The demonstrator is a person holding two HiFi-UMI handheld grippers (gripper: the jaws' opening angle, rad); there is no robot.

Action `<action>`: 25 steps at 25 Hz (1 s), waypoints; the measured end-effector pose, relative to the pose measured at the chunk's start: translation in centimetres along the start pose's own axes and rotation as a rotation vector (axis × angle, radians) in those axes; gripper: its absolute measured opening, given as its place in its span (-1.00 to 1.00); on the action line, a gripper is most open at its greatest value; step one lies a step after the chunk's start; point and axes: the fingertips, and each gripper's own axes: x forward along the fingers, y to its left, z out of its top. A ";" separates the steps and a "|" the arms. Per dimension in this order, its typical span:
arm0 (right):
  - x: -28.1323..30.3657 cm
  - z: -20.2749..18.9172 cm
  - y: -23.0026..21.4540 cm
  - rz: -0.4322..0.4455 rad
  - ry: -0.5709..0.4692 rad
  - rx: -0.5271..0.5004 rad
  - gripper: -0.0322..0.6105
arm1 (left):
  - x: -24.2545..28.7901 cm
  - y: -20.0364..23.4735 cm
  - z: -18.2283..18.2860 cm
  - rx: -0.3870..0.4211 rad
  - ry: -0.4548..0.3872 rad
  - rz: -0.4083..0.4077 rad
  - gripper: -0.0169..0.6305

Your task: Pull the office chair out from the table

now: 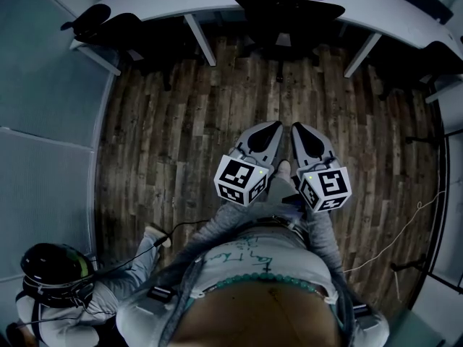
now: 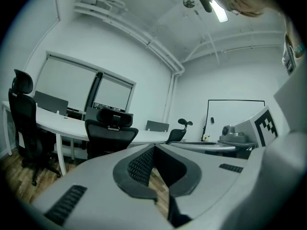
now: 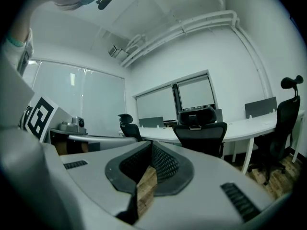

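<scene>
**Office room, plank floor: one chair for withdrawal**

Dark wood-plank floor (image 1: 181, 121) runs up to a long curved white bench (image 1: 181, 9) on slanted white legs.

**Item.** Black mesh-backed office chair with padded headrest (image 1: 287, 9), parked at the middle of the bench and pushed in against its edge. The backrest faces the person. It stands straight ahead of both tools and well apart from them. More black chairs sit at the bench's far ends.

**Tools.** Left grey tongs (image 1: 275, 126) are closed with nothing between them. Right grey tongs (image 1: 298, 129) are likewise closed and empty. In both gripper views only floorboards show through the gap behind the meeting tips.

**Handling, as judged.**
- Weight: moderately heavy, but it should roll readily on the hard boards. The base is too dark to confirm castors, so treat that as likely rather than certain.
- Stiffness: the mesh panel will give under pressure, while the back's outer frame looks rigid.
- Movement: the seat probably swivels, so a pull from one side may spin it instead of drawing it out.
- Headrest: possibly hinged, so a poor handle.

**Where to hold.** Take the upper rim of the backrest frame, one tool on each side and evenly spaced. Both tongs must open before they can close on it.
</scene>
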 end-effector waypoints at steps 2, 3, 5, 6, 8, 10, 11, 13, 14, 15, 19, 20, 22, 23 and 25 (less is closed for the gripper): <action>1.1 0.6 -0.8 0.005 -0.005 -0.002 -0.83 | 1.2 0.6 0.6 0.008 -0.001 -0.001 -0.91; 1.6 0.9 -1.3 0.006 -0.007 -0.003 -0.83 | 1.8 0.9 0.8 0.010 0.000 -0.002 -0.91; 2.7 1.4 -2.4 0.011 -0.005 -0.008 -0.83 | 3.2 1.5 1.2 0.007 0.002 0.000 -0.91; 3.2 1.6 -2.9 0.015 -0.003 -0.012 -0.83 | 3.9 1.8 1.4 0.006 0.004 0.003 -0.91; 4.4 2.3 -4.1 0.023 0.000 -0.016 -0.83 | 5.3 2.5 2.1 0.007 0.002 0.013 -0.91; 5.3 2.9 -5.1 0.039 0.002 -0.015 -0.83 | 6.6 3.0 2.8 0.009 -0.006 0.023 -0.91; 5.7 3.2 -5.5 0.050 0.002 -0.016 -0.83 | 7.1 3.3 3.1 0.011 -0.009 0.027 -0.91; 6.5 3.9 -6.3 0.070 -0.003 -0.023 -0.83 | 8.2 3.7 3.6 0.016 -0.011 0.035 -0.91; 6.9 4.2 -6.8 0.078 -0.007 -0.028 -0.83 | 8.7 3.9 3.8 0.021 -0.013 0.040 -0.91; 7.3 4.6 -7.3 0.085 -0.013 -0.032 -0.83 | 9.3 4.0 4.1 0.026 -0.015 0.045 -0.91; 8.3 5.8 -9.2 0.104 -0.034 -0.034 -0.83 | 11.2 4.4 4.9 0.030 -0.022 0.068 -0.91; 8.5 5.9 -9.5 0.111 -0.035 -0.032 -0.83 | 11.6 4.4 4.9 0.028 -0.021 0.072 -0.91; 8.9 5.9 -10.3 0.122 -0.034 -0.028 -0.83 | 12.5 4.5 4.9 0.026 -0.018 0.078 -0.91; 9.1 5.9 -10.7 0.125 -0.032 -0.026 -0.83 | 13.0 4.5 4.9 0.023 -0.018 0.081 -0.91; 9.4 5.9 -11.6 0.133 -0.033 -0.025 -0.83 | 13.8 4.6 4.9 0.020 -0.021 0.091 -0.91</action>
